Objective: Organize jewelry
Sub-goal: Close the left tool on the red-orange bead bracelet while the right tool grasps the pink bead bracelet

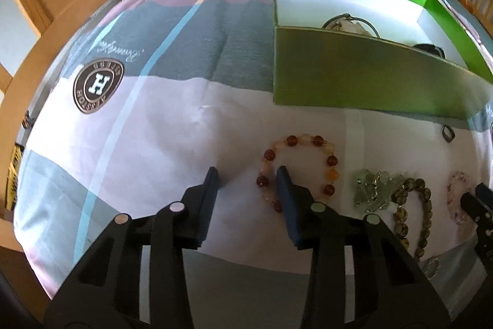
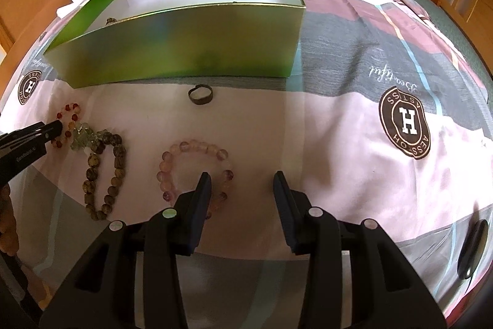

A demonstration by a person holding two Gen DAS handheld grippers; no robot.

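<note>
Nearest, left gripper [image 1: 248, 174] spread wide, empty, its right finger planted inside the loop of the red-and-cream glass-bead bracelet [image 1: 329, 159] and its left finger outside on the quilt: placed so, probably, to pinch one side of the strand. Right gripper [image 2: 242, 178] likewise parted and empty, straddling the near-right arc of the pale pink translucent bead bracelet [image 2: 185, 148] for the same sort of grab. Between them, a cluster of pale green crystal pieces [image 2: 81, 137] touching a long olive-brown mottled bead strand [image 2: 118, 162]. Farther off, a small dark metal ring [image 2: 200, 94] lying alone just before the box. Beyond, the open green cardboard box with white lining [image 2: 185, 45], already holding a few dark pieces, seemingly the destination. All resting on the pink-and-grey patterned quilt [image 2: 354, 119].
</note>
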